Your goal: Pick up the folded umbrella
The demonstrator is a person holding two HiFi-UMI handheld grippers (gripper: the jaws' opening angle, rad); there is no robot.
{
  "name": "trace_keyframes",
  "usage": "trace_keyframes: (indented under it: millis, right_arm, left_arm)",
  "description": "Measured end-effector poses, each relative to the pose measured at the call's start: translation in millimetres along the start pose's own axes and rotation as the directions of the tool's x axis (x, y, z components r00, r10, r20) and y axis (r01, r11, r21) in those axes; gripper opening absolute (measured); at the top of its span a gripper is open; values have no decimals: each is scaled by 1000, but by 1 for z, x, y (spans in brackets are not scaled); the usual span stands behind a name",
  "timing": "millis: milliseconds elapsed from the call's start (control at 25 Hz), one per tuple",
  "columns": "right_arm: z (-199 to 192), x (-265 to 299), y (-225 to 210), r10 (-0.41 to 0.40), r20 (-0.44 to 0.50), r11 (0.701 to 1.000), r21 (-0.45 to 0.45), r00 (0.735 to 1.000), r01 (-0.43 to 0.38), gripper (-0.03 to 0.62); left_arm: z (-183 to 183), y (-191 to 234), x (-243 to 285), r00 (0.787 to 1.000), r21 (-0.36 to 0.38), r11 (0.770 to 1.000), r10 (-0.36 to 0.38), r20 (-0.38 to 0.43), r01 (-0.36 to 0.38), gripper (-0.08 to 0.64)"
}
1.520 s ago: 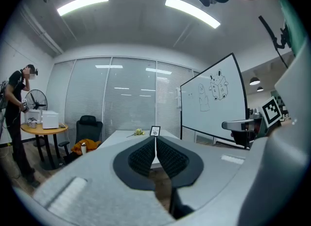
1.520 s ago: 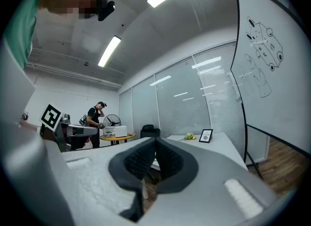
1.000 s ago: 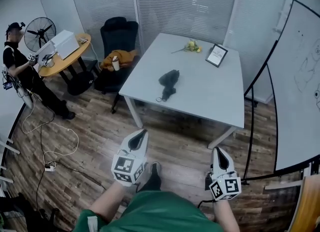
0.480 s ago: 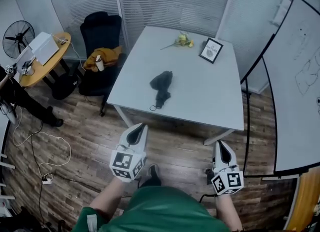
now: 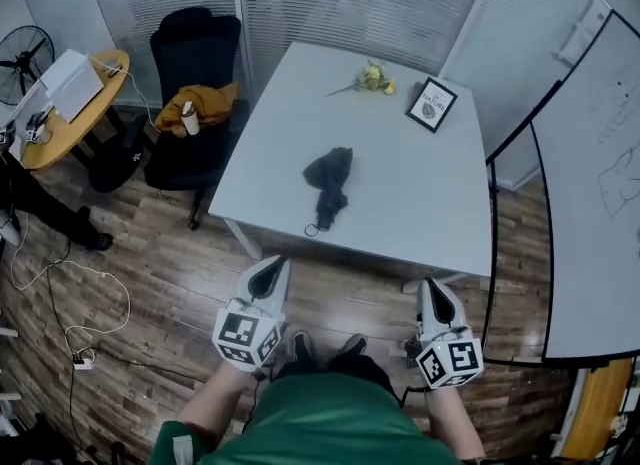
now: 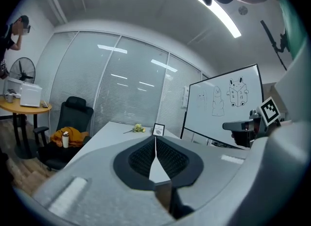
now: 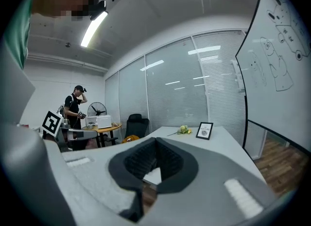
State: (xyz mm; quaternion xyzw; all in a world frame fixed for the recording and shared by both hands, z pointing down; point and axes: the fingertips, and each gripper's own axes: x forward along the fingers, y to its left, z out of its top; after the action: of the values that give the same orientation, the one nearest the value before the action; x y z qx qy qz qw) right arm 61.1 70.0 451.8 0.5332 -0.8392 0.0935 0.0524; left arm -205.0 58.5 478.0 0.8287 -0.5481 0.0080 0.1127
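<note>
The folded black umbrella (image 5: 330, 181) lies on the white table (image 5: 420, 203), near the front edge, its strap loop toward me. Both grippers hang over the wooden floor short of the table and point at it. My left gripper (image 5: 271, 268) is shut and holds nothing; in the left gripper view its jaws (image 6: 155, 140) meet at the tips. My right gripper (image 5: 432, 287) also looks shut and empty, with its tips (image 7: 155, 140) together. The umbrella is hidden behind the jaws in both gripper views.
A framed picture (image 5: 431, 105) and yellow flowers (image 5: 372, 77) sit at the table's far side. A black chair (image 5: 195, 63) with an orange cloth stands left of the table. A whiteboard (image 5: 590, 203) is on the right, a round wooden table (image 5: 60, 103) far left, a cable (image 5: 80, 358) on the floor.
Both grippers have come closer to the table, and the umbrella now lies nearer in the head view. Both grippers stay shut and empty.
</note>
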Motion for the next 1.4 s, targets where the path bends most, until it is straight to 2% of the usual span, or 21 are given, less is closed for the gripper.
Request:
trace_keyframes:
  millis: [280, 640, 800, 960, 1040, 1120, 1160, 1200, 1240, 1400]
  right_arm:
    - [-11, 50, -23, 41, -22, 998, 54, 999, -40, 3]
    - [19, 127, -90, 129, 19, 989, 70, 991, -130, 2]
    - [26, 156, -140, 147, 18, 986, 83, 989, -148, 3]
    - [28, 176, -181, 162, 10, 981, 107, 987, -162, 3]
    - [26, 183, -197, 169, 3, 979, 116, 986, -168, 3]
    - [23, 189, -211, 175, -7, 977, 127, 985, -173, 3]
    - [22, 193, -216, 176, -12, 976, 132, 984, -173, 3]
    - [20, 196, -222, 176, -16, 975, 138, 984, -172, 3]
    - [20, 199, -226, 173, -18, 975, 143, 985, -169, 2]
    - [18, 205, -234, 151, -24, 976, 162, 988, -145, 3]
  left_arm:
    - [12, 25, 37, 998, 0, 998, 57, 9, -57, 15]
    - [53, 23, 117, 980, 67, 981, 178, 92, -184, 15]
    - [58, 12, 169, 977, 88, 976, 192, 88, -200, 15]
    - [62, 1, 210, 980, 82, 980, 170, 106, -179, 15]
    - [51, 0, 232, 985, 88, 982, 163, 58, -168, 17]
    - [30, 3, 255, 988, 74, 986, 151, -38, -148, 18]
    - [17, 5, 266, 985, 56, 989, 142, -98, -137, 57]
    - [3, 7, 277, 978, 35, 991, 131, -160, -127, 160]
    - [-12, 9, 287, 968, 18, 993, 121, -219, -120, 205]
    - [-64, 22, 317, 916, 6, 995, 90, -392, -95, 252]
